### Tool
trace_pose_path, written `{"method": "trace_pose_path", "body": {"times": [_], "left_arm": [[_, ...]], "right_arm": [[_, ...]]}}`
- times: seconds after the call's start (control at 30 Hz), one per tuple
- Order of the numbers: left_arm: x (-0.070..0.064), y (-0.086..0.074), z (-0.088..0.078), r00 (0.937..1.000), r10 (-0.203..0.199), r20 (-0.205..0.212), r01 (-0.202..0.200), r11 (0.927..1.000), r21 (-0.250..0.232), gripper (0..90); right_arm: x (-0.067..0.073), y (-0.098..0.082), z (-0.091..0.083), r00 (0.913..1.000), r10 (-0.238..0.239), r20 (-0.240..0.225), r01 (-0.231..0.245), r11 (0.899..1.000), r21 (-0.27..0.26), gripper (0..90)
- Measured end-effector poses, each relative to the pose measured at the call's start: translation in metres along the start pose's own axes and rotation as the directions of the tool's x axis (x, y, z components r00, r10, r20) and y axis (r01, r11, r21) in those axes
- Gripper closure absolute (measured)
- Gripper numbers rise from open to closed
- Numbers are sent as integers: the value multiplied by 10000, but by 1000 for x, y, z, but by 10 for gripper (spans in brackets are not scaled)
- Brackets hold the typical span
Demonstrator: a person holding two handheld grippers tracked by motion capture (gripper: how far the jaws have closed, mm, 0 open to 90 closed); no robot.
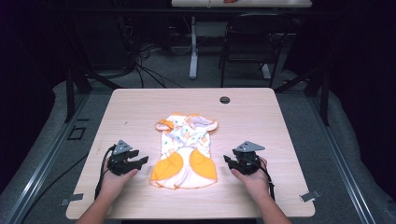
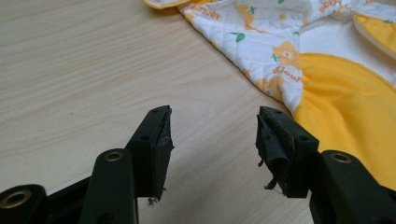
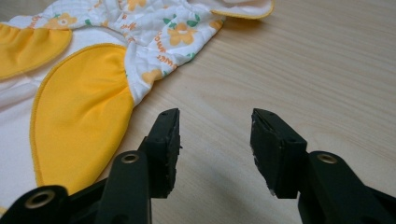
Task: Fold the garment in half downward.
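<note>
Plainly, the work had not yet started: a small quilted baby garment [image 1: 186,150], white with an orange flower print and plain orange panels at its near end, lay spread flat in the middle of the wooden bench [image 1: 140,107], its collar end toward the far side. The left claw [image 1: 140,162] rested on the bench just left of the garment's near corner, and the right claw [image 1: 228,162] sat just right of the opposite near corner, each held in a hand.

In the left gripper view the jaws stood wide apart over bare wood, nothing between them, with the orange panel [image 2: 345,116] close beyond the right-hand jaw. The right gripper view showed the same: jaws spread, empty, the other orange panel [image 3: 84,112] just left of them.

I judged this the approach step, probably ahead of folding or lifting the garment. The next move called for each claw to slide inward until a jaw slipped under the fabric edge, then close on the hem without bunching the thin quilted cloth or dragging it across the bench.
</note>
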State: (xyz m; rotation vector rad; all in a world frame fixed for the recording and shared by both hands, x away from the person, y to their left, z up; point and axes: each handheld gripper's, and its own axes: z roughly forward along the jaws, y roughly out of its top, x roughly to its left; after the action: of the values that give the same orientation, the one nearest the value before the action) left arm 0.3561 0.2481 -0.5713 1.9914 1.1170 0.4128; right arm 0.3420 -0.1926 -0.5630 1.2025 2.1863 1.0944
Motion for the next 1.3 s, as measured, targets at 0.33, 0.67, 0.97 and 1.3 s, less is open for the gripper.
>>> {"method": "trace_pose_path", "body": {"times": [0.33, 0.67, 0.97, 1.3], "left_arm": [[-4, -1, -4, 9999, 9, 114, -7, 9998, -208, 563], [-27, 4, 0, 9927, 746, 943, -707, 9965, -438, 659], [-51, 9, 23, 9825, 1350, 1285, -1385, 9902, 192, 819], [-55, 1, 27, 9723, 1801, 1490, -1903, 9801, 566, 881]], "right_arm": [[7, -3, 9, 9997, -71, -231, 84, 9984, 557, 544], [41, 10, 15, 9832, -1070, -1482, 1112, 9936, 202, 688], [53, 11, 31, 9743, -1542, -1643, 1662, 9841, 625, 842], [53, 6, 33, 9608, -1984, -1937, 2224, 9686, 1110, 893]]}}
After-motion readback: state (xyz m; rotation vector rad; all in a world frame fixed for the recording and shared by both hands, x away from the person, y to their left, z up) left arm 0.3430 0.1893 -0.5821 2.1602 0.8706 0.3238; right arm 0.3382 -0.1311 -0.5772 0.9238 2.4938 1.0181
